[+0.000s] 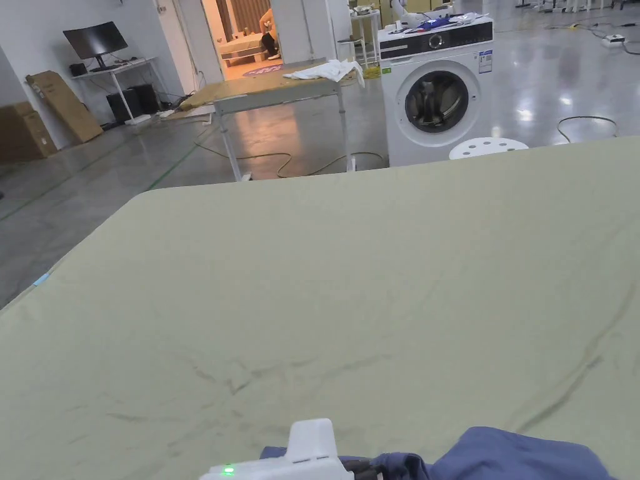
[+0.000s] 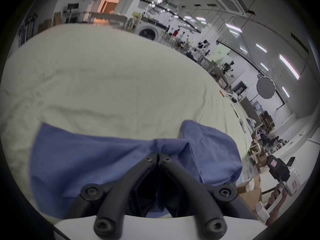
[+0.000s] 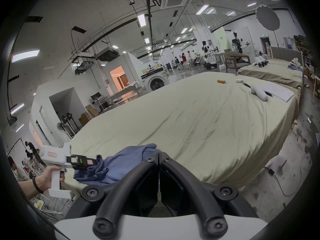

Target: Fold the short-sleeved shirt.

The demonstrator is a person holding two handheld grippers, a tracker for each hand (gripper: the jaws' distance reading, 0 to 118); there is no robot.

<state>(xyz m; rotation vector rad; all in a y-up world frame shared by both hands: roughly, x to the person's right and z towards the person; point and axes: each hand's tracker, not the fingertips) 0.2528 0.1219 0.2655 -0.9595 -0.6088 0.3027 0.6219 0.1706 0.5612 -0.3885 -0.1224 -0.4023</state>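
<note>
A blue short-sleeved shirt point(image 1: 519, 453) lies crumpled at the near edge of a bed covered by a pale green sheet point(image 1: 375, 281). In the left gripper view the left gripper point(image 2: 158, 157) is shut on a bunched fold of the shirt point(image 2: 86, 157), with blue cloth showing between its jaws. The right gripper view shows that left gripper point(image 3: 97, 159), held by a hand, biting the shirt point(image 3: 124, 162). My right gripper point(image 3: 158, 155) is shut, its tips just in front of the shirt's raised fold, with no cloth seen between the jaws. It also appears at the side as the right gripper point(image 2: 272, 162), apart from the cloth.
The sheet stretches wide beyond the shirt. At its far right end lie an orange cylinder point(image 3: 221, 81), a white object point(image 3: 258, 92) and a paper pad point(image 3: 277, 92). Past the bed stand a washing machine point(image 1: 437, 103), a white stool point(image 1: 487, 147) and a table point(image 1: 281, 87).
</note>
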